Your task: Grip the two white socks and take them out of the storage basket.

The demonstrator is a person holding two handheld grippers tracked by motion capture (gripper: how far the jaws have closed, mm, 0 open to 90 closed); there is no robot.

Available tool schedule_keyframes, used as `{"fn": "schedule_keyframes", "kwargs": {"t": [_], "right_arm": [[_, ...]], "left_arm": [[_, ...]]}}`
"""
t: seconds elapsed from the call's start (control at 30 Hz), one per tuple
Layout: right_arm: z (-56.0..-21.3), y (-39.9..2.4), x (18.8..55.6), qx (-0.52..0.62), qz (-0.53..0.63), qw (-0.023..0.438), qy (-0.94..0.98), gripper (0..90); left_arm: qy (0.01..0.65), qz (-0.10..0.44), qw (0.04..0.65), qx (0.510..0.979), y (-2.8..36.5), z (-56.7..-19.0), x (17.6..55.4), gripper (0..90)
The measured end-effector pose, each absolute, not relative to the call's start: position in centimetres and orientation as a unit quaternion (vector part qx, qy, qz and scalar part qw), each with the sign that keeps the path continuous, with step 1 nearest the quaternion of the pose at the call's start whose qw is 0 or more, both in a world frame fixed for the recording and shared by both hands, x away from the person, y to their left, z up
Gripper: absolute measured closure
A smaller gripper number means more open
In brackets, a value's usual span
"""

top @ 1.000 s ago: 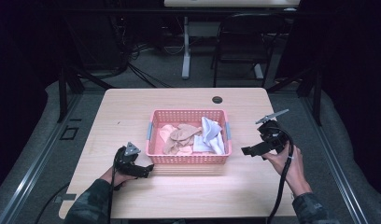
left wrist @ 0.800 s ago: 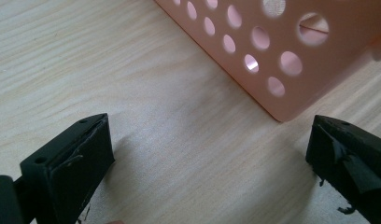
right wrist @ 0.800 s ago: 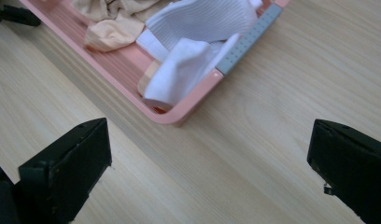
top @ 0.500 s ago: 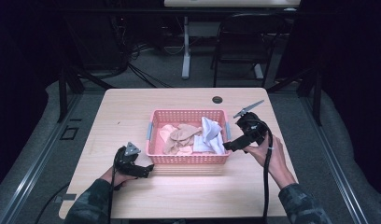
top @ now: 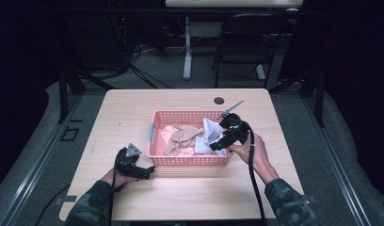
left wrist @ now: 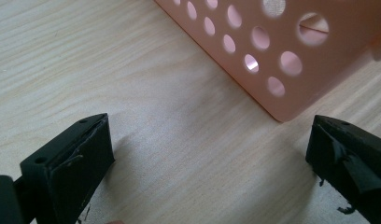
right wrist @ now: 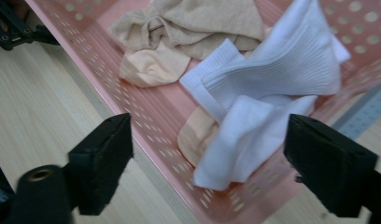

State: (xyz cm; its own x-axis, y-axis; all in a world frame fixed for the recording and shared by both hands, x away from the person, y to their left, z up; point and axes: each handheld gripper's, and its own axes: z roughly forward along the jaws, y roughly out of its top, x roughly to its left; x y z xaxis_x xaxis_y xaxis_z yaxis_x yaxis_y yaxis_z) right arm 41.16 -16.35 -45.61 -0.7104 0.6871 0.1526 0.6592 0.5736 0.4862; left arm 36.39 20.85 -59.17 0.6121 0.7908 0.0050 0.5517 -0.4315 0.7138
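A pink perforated basket (top: 188, 160) stands mid-table and holds white socks (top: 205, 136) at its right end and beige socks (top: 180, 137) in the middle. My right gripper (top: 219, 142) hangs over the basket's right end. Its jaws have just been closing and still stand wide. In the right gripper view the white socks (right wrist: 272, 79) lie below and between the jaws, untouched by the pads of my right gripper (right wrist: 212, 172), with the beige socks (right wrist: 198, 23) farther off. My left gripper (top: 145, 172) rests open on the table by the basket's front left corner (left wrist: 272, 56), nothing between its jaws.
The wooden table (top: 133, 117) has a black cable grommet (top: 219, 100) near its far edge. A dark chair (top: 242, 42) and a desk leg stand beyond the table. Bare wood lies left and in front of the basket.
My right gripper has moved left from beside the basket's right end to over the white socks. The left gripper has stayed put.
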Motion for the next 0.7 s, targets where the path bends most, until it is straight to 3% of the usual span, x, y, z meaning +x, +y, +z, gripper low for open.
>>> {"fn": "schedule_keyframes", "kwargs": {"t": [0.07, 0.33, 0.43, 0.6, 0.7], "right_arm": [[-46.2, -16.0, 41.3, 0.384, 0.256, 0.022, 0.887, 28.3], [-48.1, -14.9, 42.0, 0.408, 0.201, 0.040, 0.890, 48.9], [-48.5, -14.8, 42.2, 0.413, 0.187, 0.038, 0.890, 54.5], [-49.7, -14.4, 42.3, 0.419, 0.155, 0.032, 0.894, 55.7], [-50.3, -14.3, 42.4, 0.421, 0.154, 0.022, 0.894, 63.3]], "left_arm": [[0.405, 0.173, 0.347, 0.828, 20.8, -59.2, 36.4, 0.5], [0.405, 0.172, 0.347, 0.828, 20.8, -59.2, 36.4, 0.4], [0.405, 0.172, 0.346, 0.829, 20.8, -59.2, 36.4, 0.5], [0.405, 0.172, 0.347, 0.828, 20.8, -59.2, 36.4, 0.5], [0.405, 0.172, 0.347, 0.828, 20.8, -59.2, 36.4, 0.5]]}}
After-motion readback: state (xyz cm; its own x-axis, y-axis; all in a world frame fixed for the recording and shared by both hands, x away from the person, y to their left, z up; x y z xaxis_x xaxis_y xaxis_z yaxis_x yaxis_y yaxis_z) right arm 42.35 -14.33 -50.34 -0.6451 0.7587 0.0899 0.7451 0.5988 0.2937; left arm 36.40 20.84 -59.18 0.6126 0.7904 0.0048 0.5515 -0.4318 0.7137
